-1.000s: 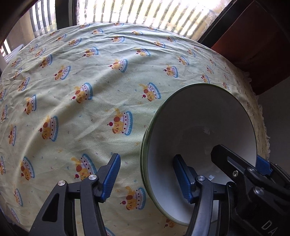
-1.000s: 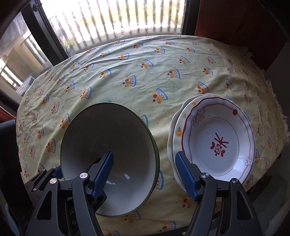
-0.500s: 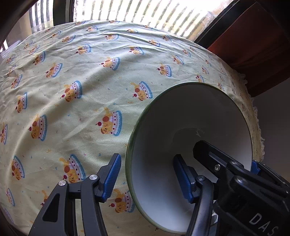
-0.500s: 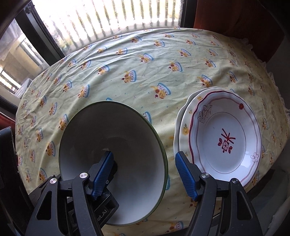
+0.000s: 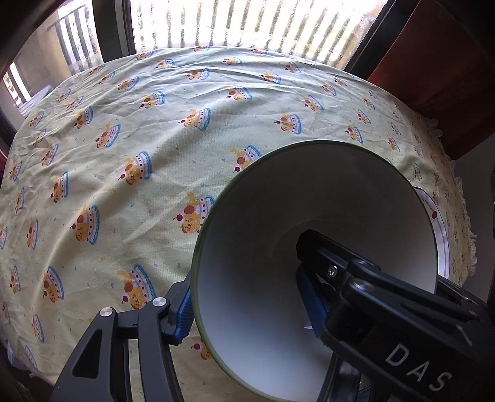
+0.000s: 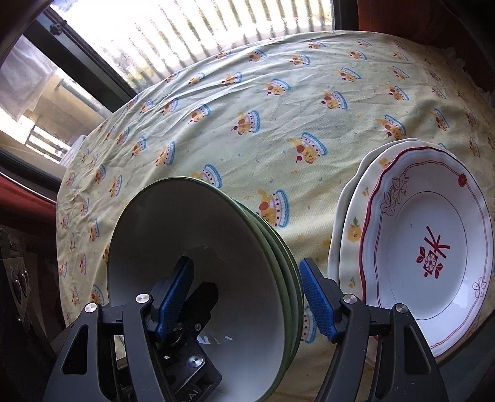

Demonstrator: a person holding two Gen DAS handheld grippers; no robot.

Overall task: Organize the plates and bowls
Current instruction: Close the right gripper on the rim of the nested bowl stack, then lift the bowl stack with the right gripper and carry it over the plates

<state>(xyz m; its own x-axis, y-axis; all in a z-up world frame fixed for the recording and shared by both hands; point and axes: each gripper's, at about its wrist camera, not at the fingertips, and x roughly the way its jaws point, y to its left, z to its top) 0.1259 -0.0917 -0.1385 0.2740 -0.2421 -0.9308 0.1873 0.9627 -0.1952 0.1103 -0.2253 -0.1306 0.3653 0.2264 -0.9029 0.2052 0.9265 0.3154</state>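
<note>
Since a second ago the bowl has slid across both views: its rim now reaches the left gripper's (image 5: 244, 283) outer finger, and the plates loom nearer on the right. Both claws stand released, jaws wide. The left gripper straddles the bowl's (image 5: 324, 198) wall, one ribbed blue pad (image 5: 182, 309) outside and the other inside the cavity. The right gripper (image 6: 246, 263) straddles the opposite wall the same way, its black frame reaching into the bowl beside the left one. I cannot tell whether any pad actually touches the wall.

The bowl is smooth, white inside, green at the lip and tipped steeply toward the cameras. In the right wrist view several green rims nest one behind another, so it looks like a stack. It sits at the near edge of the table, on a wrinkled pale-yellow tablecloth (image 5: 154, 139) printed with little cakes.

Just right of it lie stacked plates (image 6: 433, 247), scalloped and glossy, the top one red-trimmed with a red flower motif. Beyond, the cloth runs bare to the barred window (image 5: 247, 24).
</note>
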